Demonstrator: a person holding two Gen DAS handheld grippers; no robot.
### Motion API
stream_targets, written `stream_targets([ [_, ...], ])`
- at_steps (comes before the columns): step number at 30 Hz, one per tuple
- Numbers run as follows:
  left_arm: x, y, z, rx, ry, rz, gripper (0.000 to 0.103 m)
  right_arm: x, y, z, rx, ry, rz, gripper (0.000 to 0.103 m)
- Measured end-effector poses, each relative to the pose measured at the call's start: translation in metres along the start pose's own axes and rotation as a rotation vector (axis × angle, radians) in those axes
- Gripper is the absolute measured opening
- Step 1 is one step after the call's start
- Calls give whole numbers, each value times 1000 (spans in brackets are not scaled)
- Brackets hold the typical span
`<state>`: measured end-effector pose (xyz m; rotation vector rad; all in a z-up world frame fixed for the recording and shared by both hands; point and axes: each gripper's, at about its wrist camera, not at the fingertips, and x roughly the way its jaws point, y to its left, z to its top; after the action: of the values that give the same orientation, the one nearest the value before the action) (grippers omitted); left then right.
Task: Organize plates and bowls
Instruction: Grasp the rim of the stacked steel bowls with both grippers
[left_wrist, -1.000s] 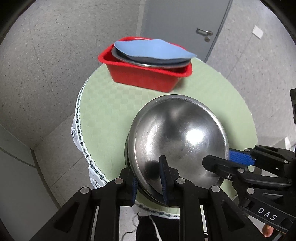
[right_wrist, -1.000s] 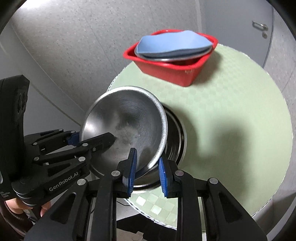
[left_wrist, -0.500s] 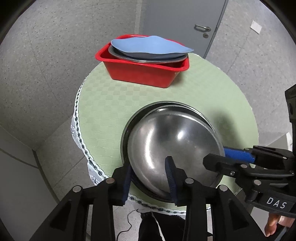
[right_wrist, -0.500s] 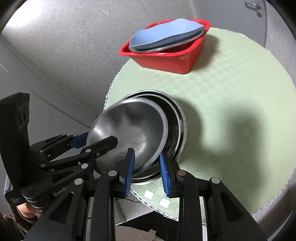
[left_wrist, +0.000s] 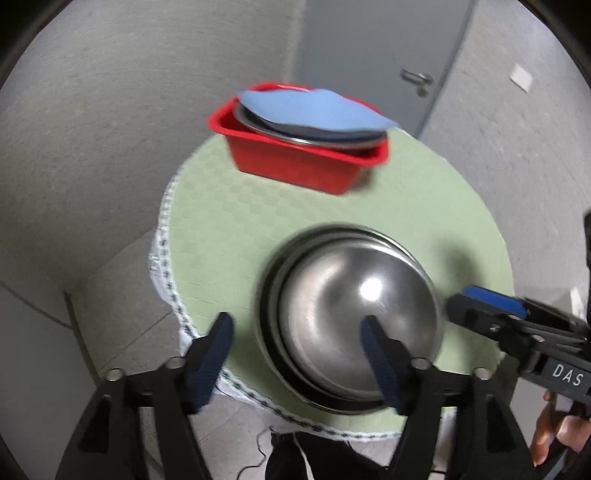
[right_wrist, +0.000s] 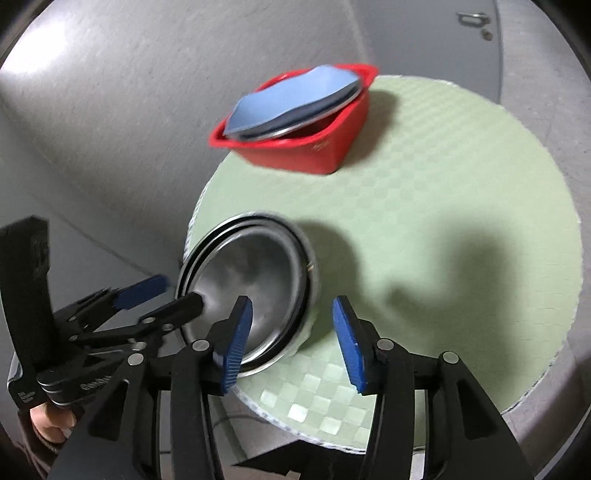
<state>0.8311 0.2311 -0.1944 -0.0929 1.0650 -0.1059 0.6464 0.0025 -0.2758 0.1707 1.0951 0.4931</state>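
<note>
A steel bowl (left_wrist: 351, 314) sits nested in a stack of steel bowls near the front edge of the round green table (left_wrist: 221, 221); it also shows in the right wrist view (right_wrist: 255, 280). My left gripper (left_wrist: 299, 354) is open, its fingers straddling the stack's near-left rim. My right gripper (right_wrist: 291, 339) is open over the stack's right rim. A red tub (left_wrist: 295, 162) at the far side holds a steel plate under a blue plate (left_wrist: 314, 107).
The table edge with its white lace trim (left_wrist: 166, 258) is close on the left and front. The grey floor, a wall and a door (left_wrist: 369, 44) lie beyond. Bare green tablecloth (right_wrist: 461, 221) lies right of the bowls.
Both grippers have let go of the steel bowl and opened wide. The bowl has dropped from tilted in the air into the stack. Both grippers have pulled back slightly.
</note>
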Motion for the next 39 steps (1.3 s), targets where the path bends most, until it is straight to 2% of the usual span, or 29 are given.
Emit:
stream_targets([
  [2,-1,7,-1,-32,-9,7,75,-2,-5,1,23,-22,-5,50],
  [6,5,22,-6,-101,8,8,77,0,-10,1,42,-29,-23,69],
  [18,42,23,-17,-168,80,-37,78,39,-19,-12,119,68,52,70],
  [20,50,22,-17,-166,86,-42,75,45,-17,-15,114,71,60,70],
  [21,54,21,-18,-166,90,-51,73,47,-16,-16,106,75,66,69],
  [22,57,19,-18,-164,92,-60,66,49,-14,-17,102,75,73,67],
  [23,61,18,-18,-163,95,-76,57,52,-13,-17,98,72,85,61],
  [24,65,17,-18,-160,94,-106,53,54,-11,-17,91,68,98,51],
  [25,66,15,-17,-155,87,-122,49,55,-9,-17,81,63,99,50],
  [28,70,14,-14,-147,73,-110,48,57,-9,-14,74,61,94,50],
  [34,67,3,-7,-110,43,-94,40,58,-17,-7,76,50,71,42],
  [39,68,-2,1,-107,40,-126,40,51,-25,2,85,28,75,41],
])
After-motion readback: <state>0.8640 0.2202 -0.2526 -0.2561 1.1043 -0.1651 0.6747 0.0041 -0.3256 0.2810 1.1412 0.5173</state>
